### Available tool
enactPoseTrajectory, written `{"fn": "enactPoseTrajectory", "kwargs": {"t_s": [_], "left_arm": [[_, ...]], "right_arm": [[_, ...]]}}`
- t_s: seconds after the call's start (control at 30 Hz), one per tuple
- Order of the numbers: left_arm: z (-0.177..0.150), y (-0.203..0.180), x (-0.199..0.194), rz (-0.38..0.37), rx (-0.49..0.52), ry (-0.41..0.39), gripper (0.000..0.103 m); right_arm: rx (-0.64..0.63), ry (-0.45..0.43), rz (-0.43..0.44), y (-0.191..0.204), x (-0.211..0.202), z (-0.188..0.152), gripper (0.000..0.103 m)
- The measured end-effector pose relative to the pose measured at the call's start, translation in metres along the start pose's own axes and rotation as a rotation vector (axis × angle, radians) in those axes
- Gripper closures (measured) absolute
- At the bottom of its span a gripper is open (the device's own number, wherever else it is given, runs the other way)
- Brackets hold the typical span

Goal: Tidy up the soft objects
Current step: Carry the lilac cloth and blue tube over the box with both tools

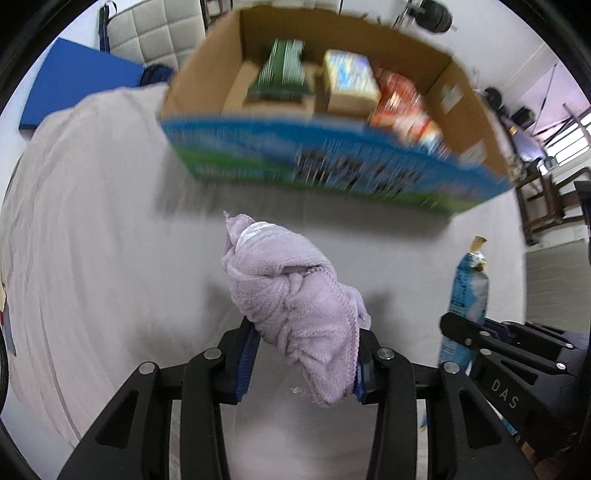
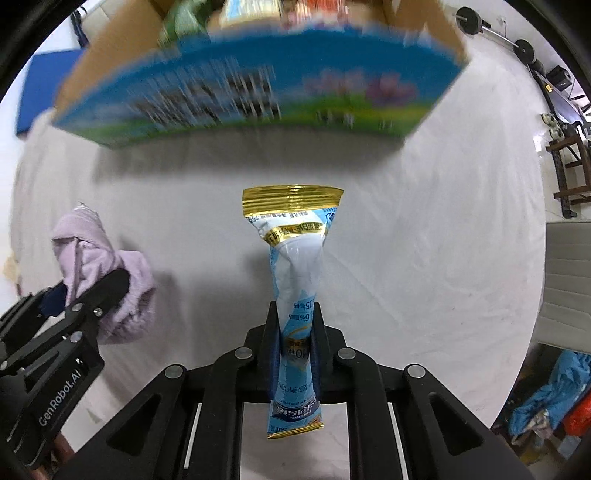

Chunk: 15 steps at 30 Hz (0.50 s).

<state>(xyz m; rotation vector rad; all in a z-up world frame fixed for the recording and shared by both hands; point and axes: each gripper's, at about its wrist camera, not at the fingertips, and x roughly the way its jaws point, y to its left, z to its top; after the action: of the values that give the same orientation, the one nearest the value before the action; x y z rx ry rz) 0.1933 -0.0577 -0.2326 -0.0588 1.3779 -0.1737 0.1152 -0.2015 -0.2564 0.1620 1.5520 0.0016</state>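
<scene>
My left gripper is shut on a bunched lilac towel, held above the white-covered table. My right gripper is shut on a blue and white snack packet with gold ends, held upright. The packet shows at the right of the left wrist view, and the towel at the left of the right wrist view. An open cardboard box with a blue and green printed side stands ahead on the table, blurred; it also fills the top of the right wrist view.
The box holds a green striped pack, a pale yellow pack and a red pack. A blue mat and a padded chair lie beyond the table at left. Wooden furniture stands at right.
</scene>
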Motion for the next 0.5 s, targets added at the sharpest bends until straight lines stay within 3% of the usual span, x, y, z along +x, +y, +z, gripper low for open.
{"fn": "enactPoseTrajectory", "kwargs": {"t_s": [0.23,0.37,0.5], "left_arm": [[0.054,0.023,-0.069,-0.049,0.000,-0.117,0.065],[0.092,0.044,-0.072,-0.046,-0.015,-0.162,0.065],[0.131,0.053,-0.059,-0.039,-0.034,-0.167,0.065]], "right_arm": [[0.010,-0.155,0.109,0.010,-0.098,0.036,0.089],[0.032,-0.230,0.144,0.003,-0.142,0.073,0.089],[0.097,-0.283,0.184,0.005,-0.156,0.119,0.089]]}}
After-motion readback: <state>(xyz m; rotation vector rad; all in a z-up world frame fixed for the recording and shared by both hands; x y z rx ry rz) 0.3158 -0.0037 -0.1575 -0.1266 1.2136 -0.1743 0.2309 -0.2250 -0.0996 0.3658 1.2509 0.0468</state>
